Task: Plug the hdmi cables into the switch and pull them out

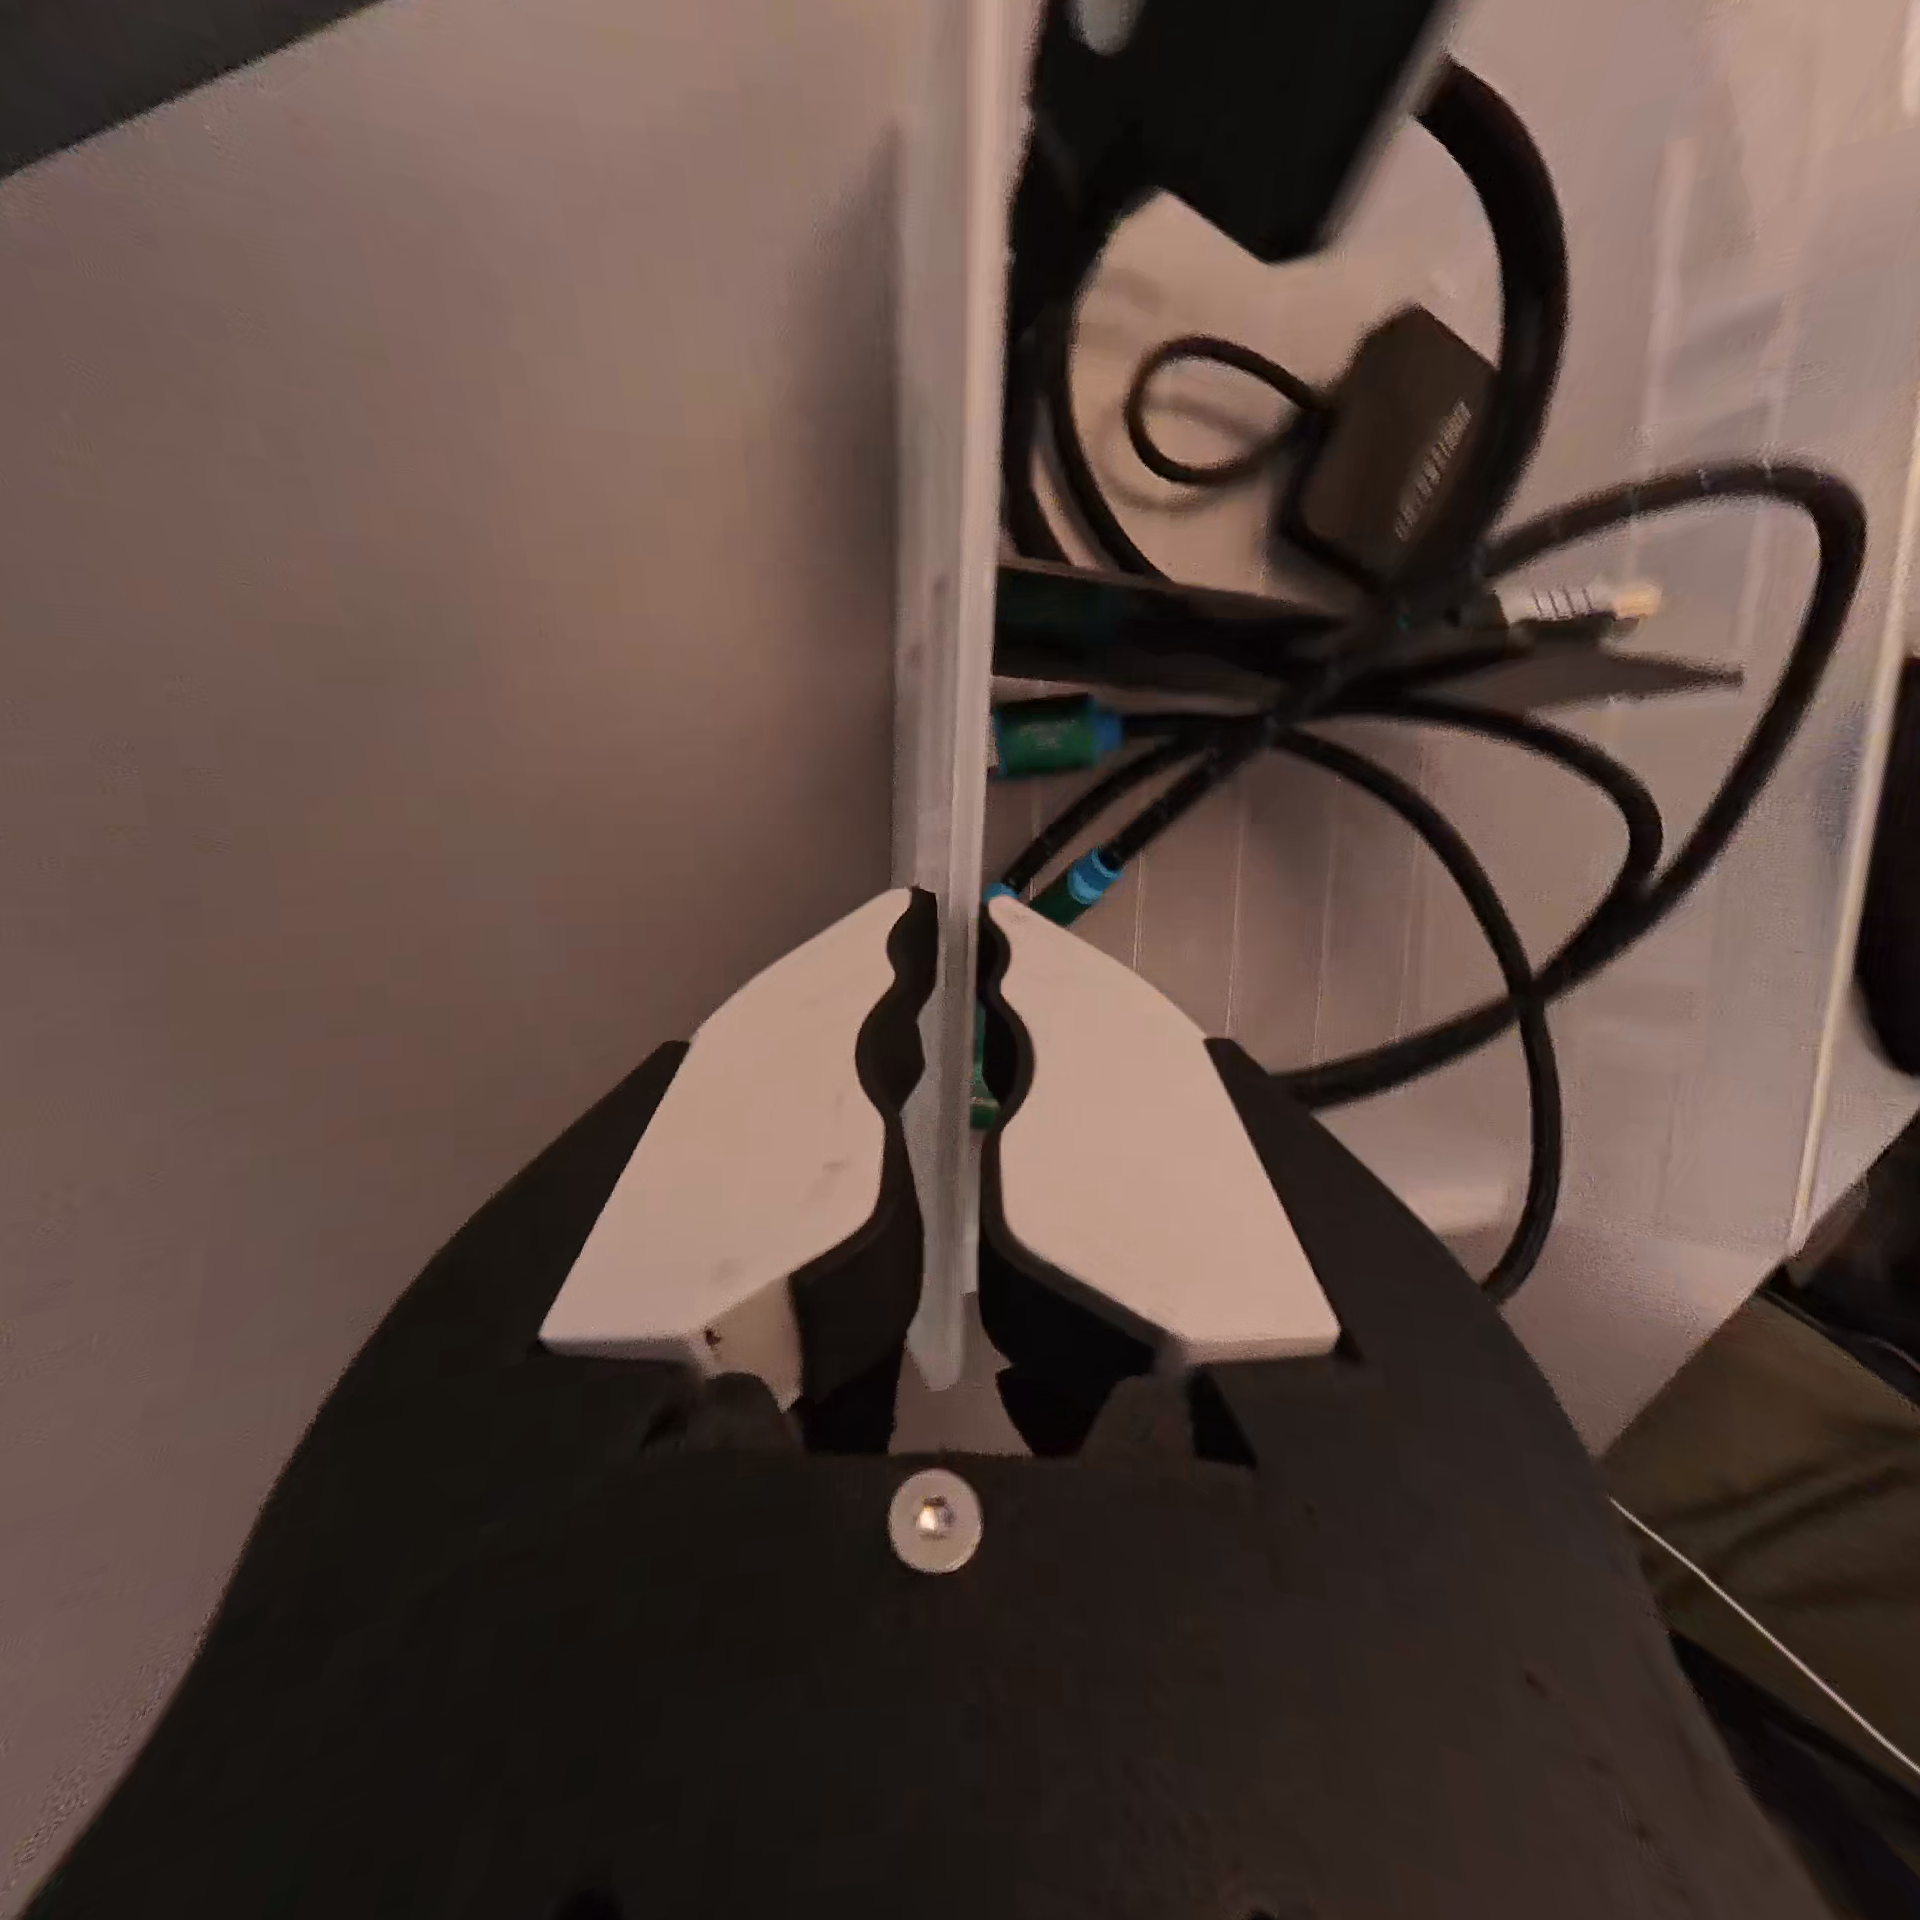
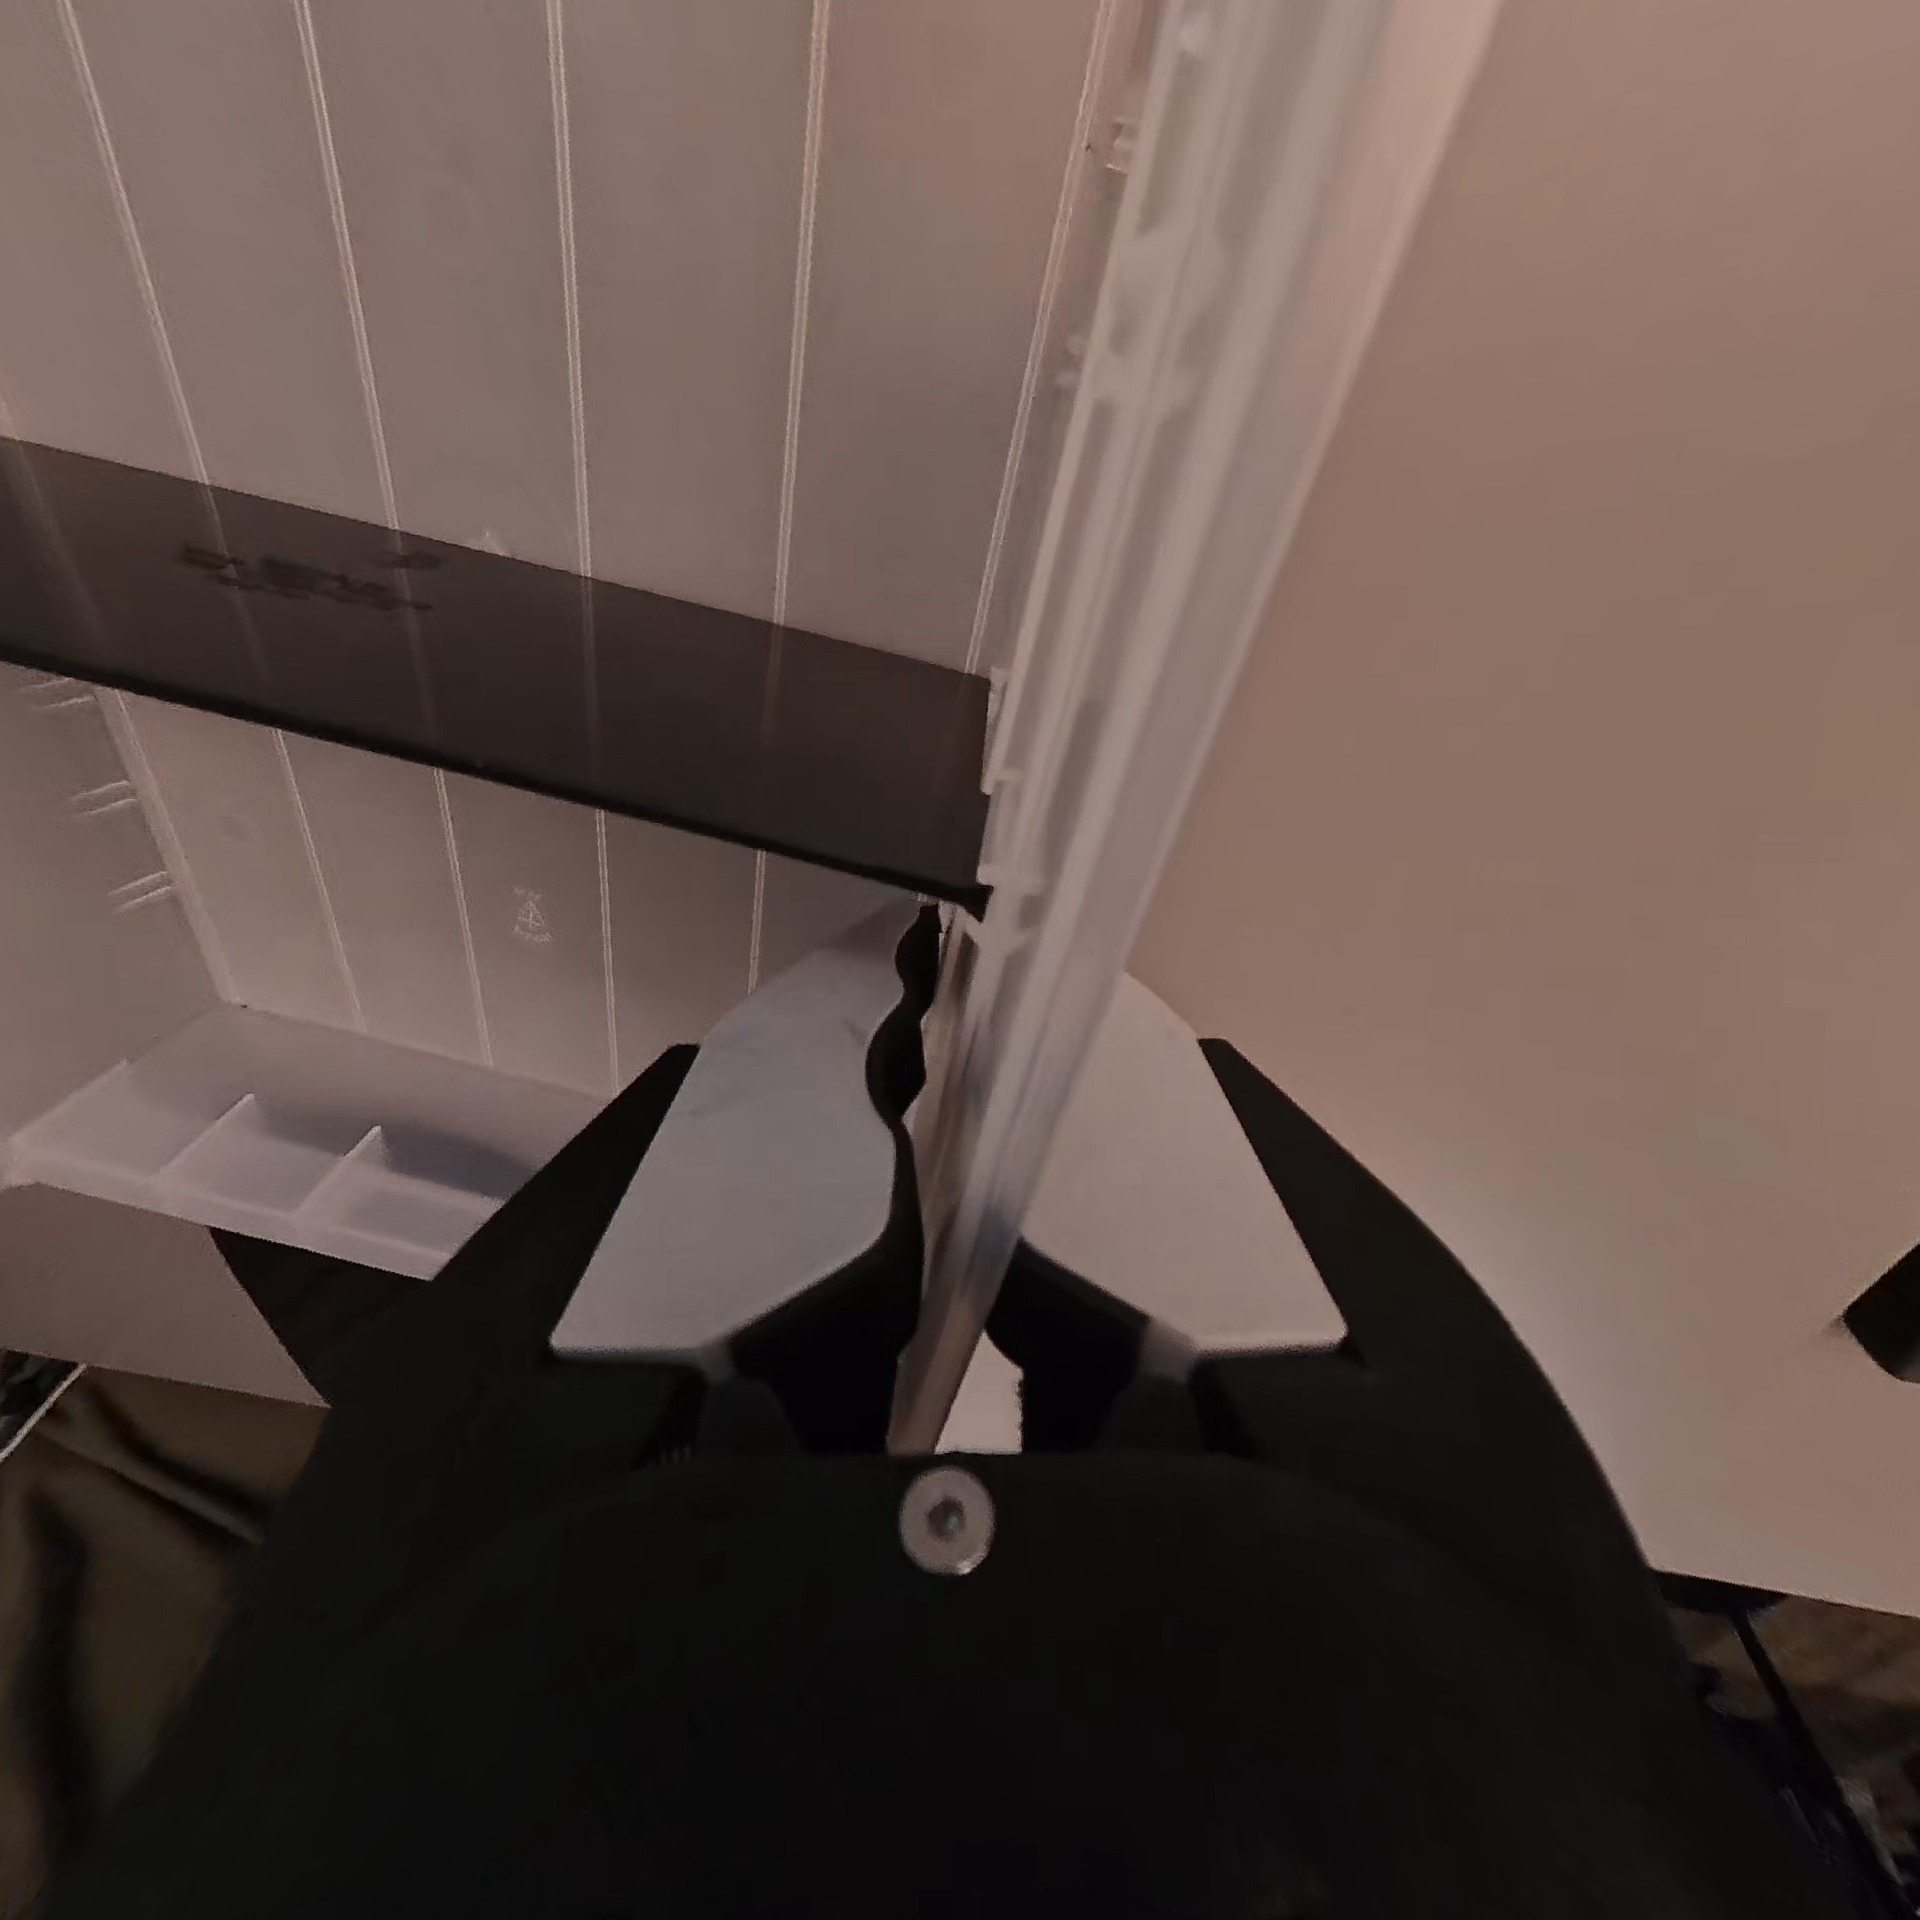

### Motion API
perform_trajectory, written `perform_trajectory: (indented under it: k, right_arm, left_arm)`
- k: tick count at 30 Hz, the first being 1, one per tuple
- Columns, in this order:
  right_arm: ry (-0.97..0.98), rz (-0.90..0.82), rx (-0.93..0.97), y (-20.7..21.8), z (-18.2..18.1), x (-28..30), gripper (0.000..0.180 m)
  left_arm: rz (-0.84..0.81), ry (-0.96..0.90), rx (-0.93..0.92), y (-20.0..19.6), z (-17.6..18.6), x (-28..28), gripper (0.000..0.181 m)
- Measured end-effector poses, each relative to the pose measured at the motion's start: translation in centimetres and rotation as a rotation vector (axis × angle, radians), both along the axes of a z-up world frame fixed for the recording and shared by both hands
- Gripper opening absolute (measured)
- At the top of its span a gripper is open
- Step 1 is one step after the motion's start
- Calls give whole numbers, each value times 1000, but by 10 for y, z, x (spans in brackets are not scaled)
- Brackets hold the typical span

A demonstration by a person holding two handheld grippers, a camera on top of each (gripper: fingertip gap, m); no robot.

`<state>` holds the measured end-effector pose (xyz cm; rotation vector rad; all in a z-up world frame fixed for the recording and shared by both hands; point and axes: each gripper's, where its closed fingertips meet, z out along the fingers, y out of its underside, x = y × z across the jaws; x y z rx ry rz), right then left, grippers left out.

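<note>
My left gripper [image 1: 951, 906] is shut on the upright wall of a clear plastic bin [image 1: 940, 623]. Inside the bin lies a tangle of black HDMI cables [image 1: 1538, 914] with blue and green plug ends [image 1: 1044, 736]. A small black box [image 1: 1387, 442] with a thin lead rests above them. A long flat black device [image 1: 1153, 621] lies across the cables. My right gripper [image 2: 997, 948] is shut on the bin's opposite clear rim [image 2: 1122, 540]. The long black device [image 2: 520, 665] reaches that rim in the right wrist view. The right finger is partly hidden behind the rim.
A white surface [image 1: 416, 623] lies outside the bin to the left. The bin's ribbed floor [image 2: 468, 260] and its moulded end lip [image 2: 281, 1164] show in the right wrist view. A dark object [image 1: 1195, 104] sits at the bin's far end. Olive fabric [image 1: 1766, 1507] is below the bin.
</note>
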<state>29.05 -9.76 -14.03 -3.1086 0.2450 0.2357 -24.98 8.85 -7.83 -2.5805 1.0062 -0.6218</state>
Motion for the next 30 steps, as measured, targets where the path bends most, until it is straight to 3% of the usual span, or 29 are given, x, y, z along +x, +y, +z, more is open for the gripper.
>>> perform_trajectory:
  k: [5,12,16,23,30]
  right_arm:
    - [6,83,14,1,0,1,6]
    - [6,152,-3,0,0,1,7]
    - [13,93,-14,5,0,-2,5]
    - [4,30,-14,6,0,-2,5]
    - [-3,0,-23,-2,0,-10,5]
  left_arm:
    - [140,-20,-24,16,2,-83,6]
    - [470,-83,-44,20,4,-196,8]
    - [613,-144,-59,10,5,-243,9]
    - [762,-244,-54,3,6,-279,11]
    - [786,-243,-37,6,7,-283,11]
